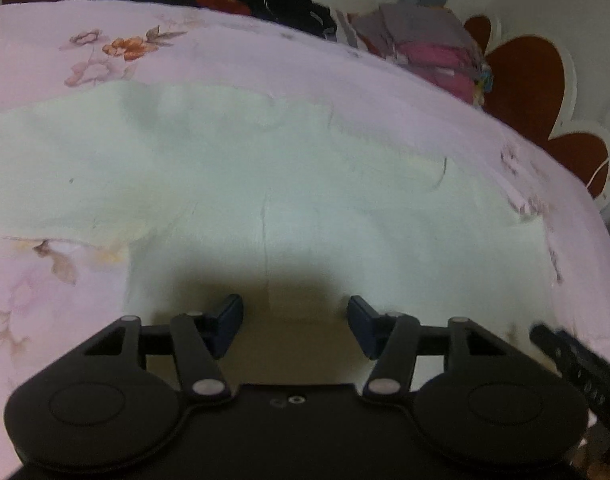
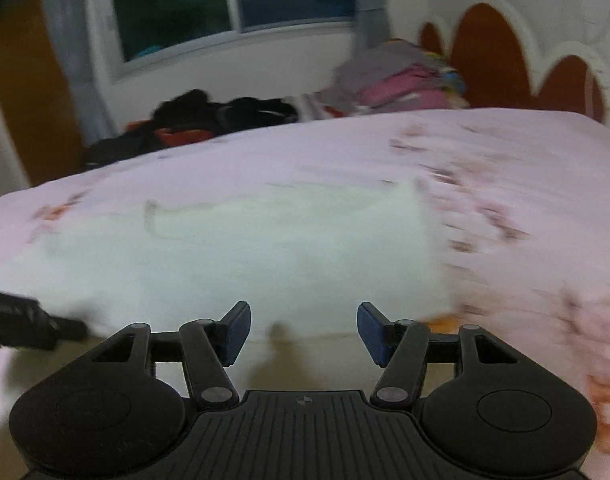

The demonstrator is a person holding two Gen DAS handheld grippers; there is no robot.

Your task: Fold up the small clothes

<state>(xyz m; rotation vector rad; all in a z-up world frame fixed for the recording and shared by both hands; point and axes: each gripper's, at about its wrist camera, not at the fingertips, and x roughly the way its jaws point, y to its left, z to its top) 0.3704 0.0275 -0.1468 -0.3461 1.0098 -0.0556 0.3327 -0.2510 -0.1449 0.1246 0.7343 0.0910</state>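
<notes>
- The bed (image 1: pixel 265 60), under a pink floral sheet, fills both views.
- A pale garment (image 1: pixel 245 184) lies spread flat on the bed, directly under both tongs.
- A stack of folded clothes (image 2: pixel 397 80) sits at the far edge by the headboard (image 2: pixel 489 52); a dark pile (image 2: pixel 209 114) lies to its left.
- The left tongs (image 1: pixel 295 326) and right tongs (image 2: pixel 303 330) stand apart, gripping nothing.

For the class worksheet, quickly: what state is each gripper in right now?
Left gripper: open, jaws apart over the pale green garment, gripping nothing.
Right gripper: open, above the same garment's near edge, holding nothing.
</notes>
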